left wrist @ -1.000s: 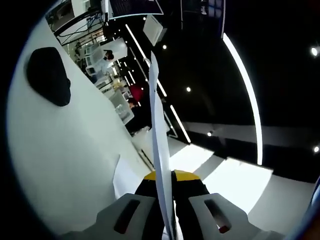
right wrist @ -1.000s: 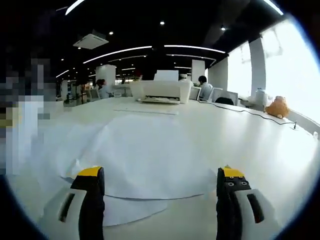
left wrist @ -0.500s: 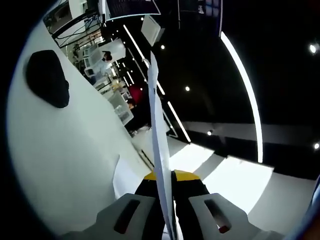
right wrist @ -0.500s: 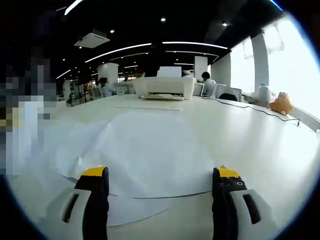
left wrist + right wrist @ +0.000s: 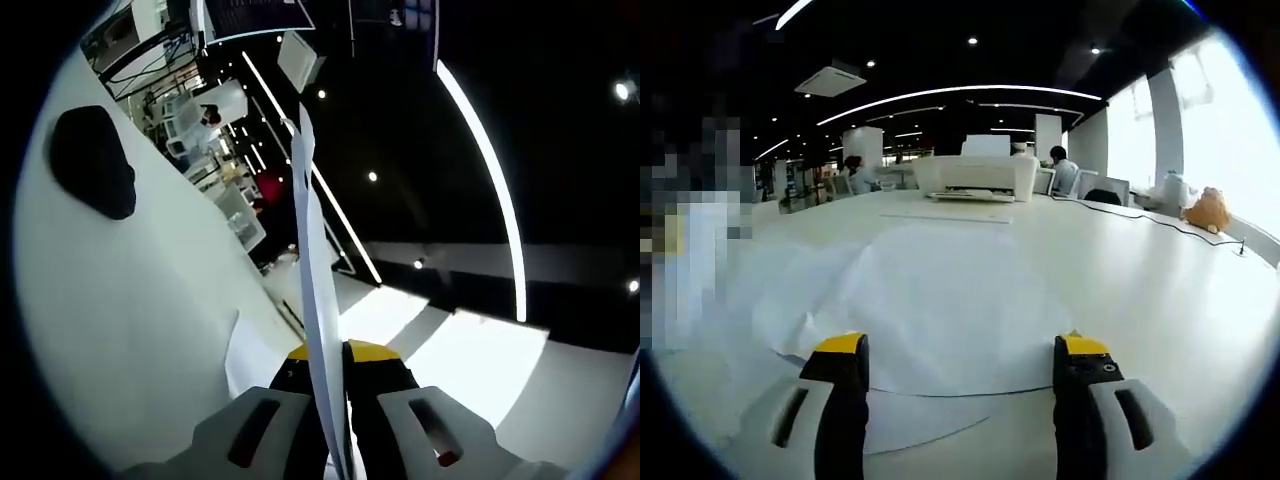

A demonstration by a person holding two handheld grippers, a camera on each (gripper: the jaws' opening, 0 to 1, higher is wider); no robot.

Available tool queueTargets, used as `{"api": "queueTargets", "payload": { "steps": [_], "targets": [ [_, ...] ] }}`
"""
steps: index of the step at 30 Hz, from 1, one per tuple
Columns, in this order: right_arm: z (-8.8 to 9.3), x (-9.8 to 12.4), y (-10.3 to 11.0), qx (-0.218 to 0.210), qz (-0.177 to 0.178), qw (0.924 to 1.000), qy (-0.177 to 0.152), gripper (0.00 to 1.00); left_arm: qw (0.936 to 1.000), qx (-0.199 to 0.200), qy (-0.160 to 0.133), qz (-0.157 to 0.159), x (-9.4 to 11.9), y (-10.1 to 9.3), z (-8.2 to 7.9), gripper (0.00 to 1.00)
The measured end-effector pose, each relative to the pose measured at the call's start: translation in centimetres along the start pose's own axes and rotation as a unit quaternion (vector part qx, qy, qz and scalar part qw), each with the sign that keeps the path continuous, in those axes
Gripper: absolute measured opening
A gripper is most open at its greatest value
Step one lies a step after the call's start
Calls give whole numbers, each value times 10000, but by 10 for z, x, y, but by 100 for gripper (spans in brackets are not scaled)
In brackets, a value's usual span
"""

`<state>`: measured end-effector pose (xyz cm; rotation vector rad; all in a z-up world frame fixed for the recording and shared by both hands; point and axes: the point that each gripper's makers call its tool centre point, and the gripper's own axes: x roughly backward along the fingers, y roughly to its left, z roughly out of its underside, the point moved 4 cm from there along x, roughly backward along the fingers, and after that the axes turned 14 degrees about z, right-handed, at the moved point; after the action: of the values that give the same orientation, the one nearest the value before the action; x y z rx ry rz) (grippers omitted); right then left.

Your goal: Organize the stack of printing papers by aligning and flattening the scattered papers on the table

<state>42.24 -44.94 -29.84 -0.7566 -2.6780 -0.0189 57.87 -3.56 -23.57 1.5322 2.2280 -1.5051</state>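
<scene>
In the left gripper view, my left gripper point(image 5: 327, 365) was squeezed tight on a sheet of paper point(image 5: 310, 260). I saw the sheet edge-on, and it stood up from the jaws toward 12 o'clock. A black lump point(image 5: 92, 160) sat on the white table point(image 5: 130, 330) at 10 o'clock. In the right gripper view, my right gripper point(image 5: 960, 365) had its jaws wide apart and held nothing. The scattered papers point(image 5: 940, 300) lay on the table just past the jaws, spread toward 12 o'clock. A printer point(image 5: 975, 178) stood far behind them.

Dim ceiling, bright strip lights — window glare, fisheye-bent edges.
</scene>
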Motion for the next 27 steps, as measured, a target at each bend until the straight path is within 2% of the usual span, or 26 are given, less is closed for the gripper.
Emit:
{"api": "queueTargets", "payload": {
  "steps": [7, 13, 19, 27],
  "targets": [
    [0, 1, 4, 30, -86, 10000, -10, 64, 10000, 4, 40, 15, 0, 2, 0, 6],
    [0, 3, 7, 97, -246, 9996, -24, 48, 10000, -4, 42, 34, 0, 2, 0, 6],
    [0, 2, 10, 130, -356, 9993, -33, 42, 10000, -27, 34, 51, 0, 2, 0, 6],
    [0, 4, 15, 226, -575, 9981, -61, 25, 9999, -64, 75, 52, 0, 2, 0, 6]
  ]
}}
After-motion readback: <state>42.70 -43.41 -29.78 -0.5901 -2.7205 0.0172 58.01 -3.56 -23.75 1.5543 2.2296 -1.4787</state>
